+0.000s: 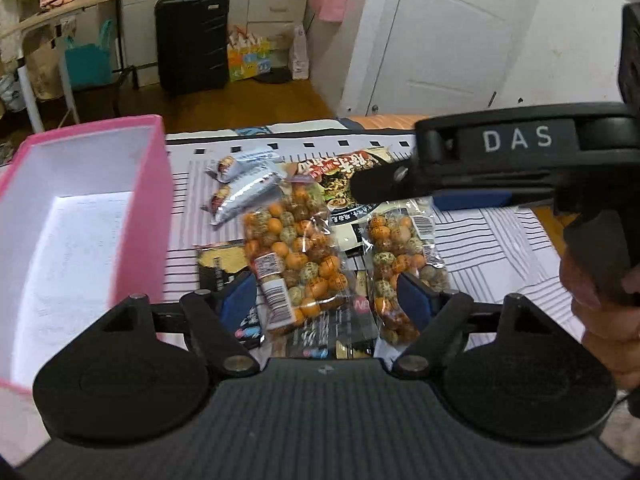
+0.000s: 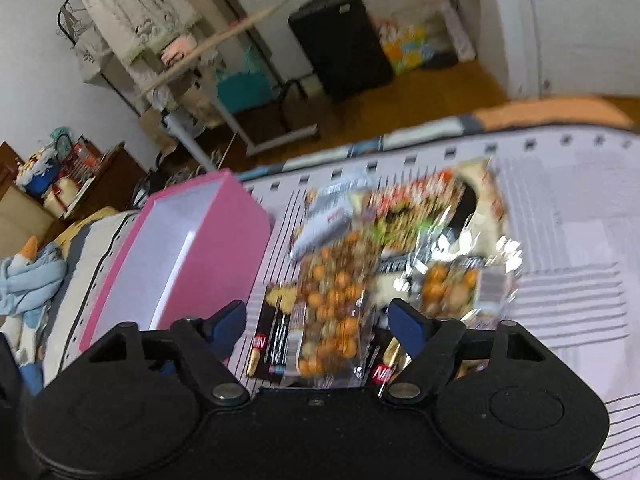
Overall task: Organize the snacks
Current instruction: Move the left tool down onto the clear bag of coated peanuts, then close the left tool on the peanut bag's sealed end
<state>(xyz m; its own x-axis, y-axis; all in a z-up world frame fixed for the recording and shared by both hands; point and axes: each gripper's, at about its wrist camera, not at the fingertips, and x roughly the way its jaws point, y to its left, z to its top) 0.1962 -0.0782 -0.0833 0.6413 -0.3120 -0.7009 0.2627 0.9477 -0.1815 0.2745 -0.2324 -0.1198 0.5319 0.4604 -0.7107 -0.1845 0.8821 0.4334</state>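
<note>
Tongs point(image 1: 404, 178) marked "DAS".

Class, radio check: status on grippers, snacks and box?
Left gripper and right gripper open, empty. Clear packets of orange nuts piled beside empty pink box. Nothing blocking.

**Snacks heaped beside the box**

On the bed point(image 1: 480, 240), the box point(image 1: 80, 208) stands left of the snack pile. Two nut bags point(image 1: 296, 256) lie atop flat packets point(image 1: 340, 332); two wrapped bars point(image 1: 244, 192) lie behind, near the box, a large packet point(image 1: 340, 172) beside them.
</note>
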